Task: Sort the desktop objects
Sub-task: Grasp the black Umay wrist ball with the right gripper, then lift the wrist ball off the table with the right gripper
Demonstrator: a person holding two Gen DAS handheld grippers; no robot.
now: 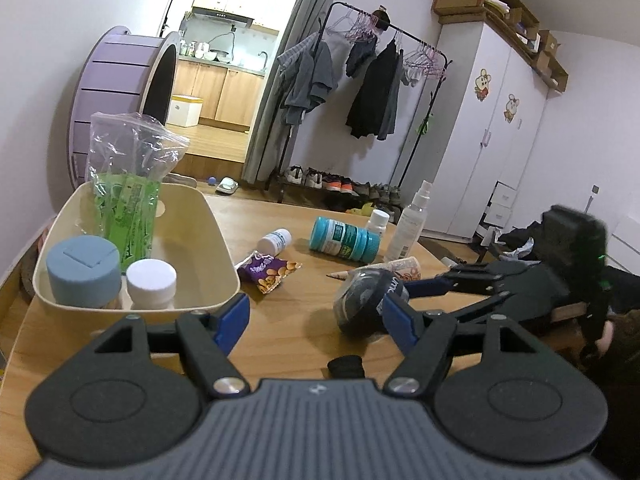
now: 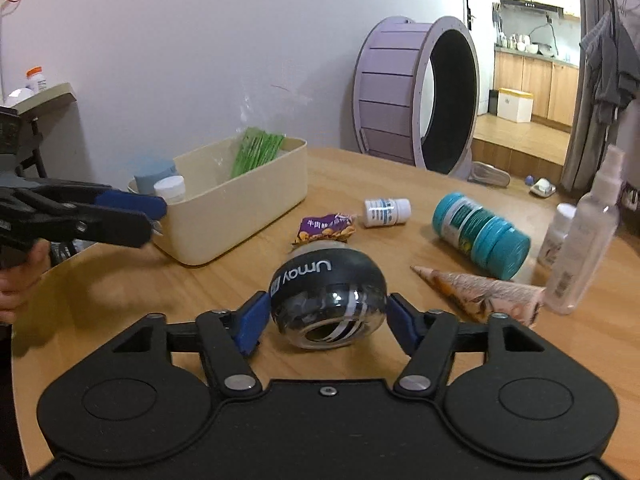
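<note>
A black gyro ball (image 2: pixel 328 300) with a clear dome sits low over the wooden table, and my right gripper (image 2: pixel 328 322) is shut on it, one blue pad on each side. In the left wrist view the same ball (image 1: pixel 364 304) is held by the right gripper (image 1: pixel 416 292), which reaches in from the right. My left gripper (image 1: pixel 316 320) is open and empty, just in front of the cream bin (image 1: pixel 208 240). The right wrist view shows the left gripper (image 2: pixel 156 220) beside the bin (image 2: pixel 240 208). The bin holds a blue-grey cylinder (image 1: pixel 82 270), a white-capped bottle (image 1: pixel 151 282) and a bag of green sticks (image 1: pixel 128 192).
Loose on the table lie a purple snack packet (image 2: pixel 326 228), a small white bottle (image 2: pixel 386 210), a teal bottle (image 2: pixel 480 234), a paper cone (image 2: pixel 480 292), a spray bottle (image 2: pixel 584 240) and another white bottle (image 2: pixel 558 232). A small black item (image 1: pixel 346 364) lies near my left gripper. A purple wheel (image 2: pixel 416 96) stands behind the table.
</note>
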